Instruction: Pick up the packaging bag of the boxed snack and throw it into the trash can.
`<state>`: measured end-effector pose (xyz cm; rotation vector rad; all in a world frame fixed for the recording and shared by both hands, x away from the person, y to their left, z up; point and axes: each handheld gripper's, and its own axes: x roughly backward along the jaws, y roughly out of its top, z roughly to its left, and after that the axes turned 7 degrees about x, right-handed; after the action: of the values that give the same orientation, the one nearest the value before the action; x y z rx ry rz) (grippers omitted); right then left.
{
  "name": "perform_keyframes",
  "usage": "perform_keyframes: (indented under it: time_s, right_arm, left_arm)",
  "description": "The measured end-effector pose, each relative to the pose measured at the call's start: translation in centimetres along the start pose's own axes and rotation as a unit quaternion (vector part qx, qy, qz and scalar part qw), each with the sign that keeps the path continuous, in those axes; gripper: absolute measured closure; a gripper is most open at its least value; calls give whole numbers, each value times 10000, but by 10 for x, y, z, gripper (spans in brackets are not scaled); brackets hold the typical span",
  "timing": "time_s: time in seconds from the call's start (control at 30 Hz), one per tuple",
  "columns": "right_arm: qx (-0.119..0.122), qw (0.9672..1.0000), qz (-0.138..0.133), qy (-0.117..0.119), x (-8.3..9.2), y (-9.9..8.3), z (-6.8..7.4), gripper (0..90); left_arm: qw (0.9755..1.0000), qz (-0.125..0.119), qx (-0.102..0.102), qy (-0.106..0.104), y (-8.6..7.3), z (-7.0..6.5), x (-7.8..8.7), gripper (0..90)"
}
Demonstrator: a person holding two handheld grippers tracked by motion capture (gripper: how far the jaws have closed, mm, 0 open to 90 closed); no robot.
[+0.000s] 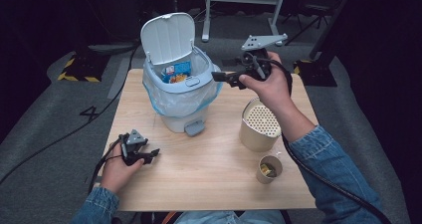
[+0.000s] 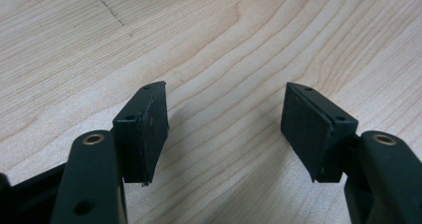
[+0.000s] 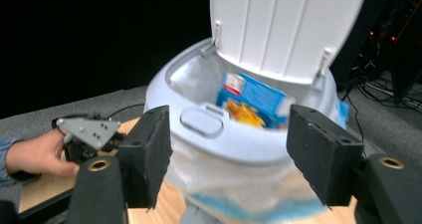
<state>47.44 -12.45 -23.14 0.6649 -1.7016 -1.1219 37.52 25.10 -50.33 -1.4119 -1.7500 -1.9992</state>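
blue snack box (image 1: 176, 72) sits inside the open white pedal bin (image 1: 181, 97), toward the far left of the table (image 1: 214, 184).

we see the right gripper (image 1: 220, 76) held just right of the bin's rim, jaws moderately apart with nothing between them. we see the left gripper (image 1: 151, 155) resting at the near left edge, jaws wide and empty over bare wood. the box looks like thin cardboard: we judge it light, stiff enough to pinch, easily crushed, best held across its narrow faces near the upper edge. the plastic liner (image 1: 185, 98) is soft and slippery. a perforated beige canister (image 1: 259, 125) and a small cup (image 1: 269, 169) stand near right.
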Motion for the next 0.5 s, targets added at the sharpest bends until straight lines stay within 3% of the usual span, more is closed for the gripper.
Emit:
perform_keyframes:
  time_s: [0.5]
  right_arm:
    - [-122,9997,130,-169,64,-51,4,314]
  left_arm:
    - [9999,-4,118,-76,1,1,-1,353]
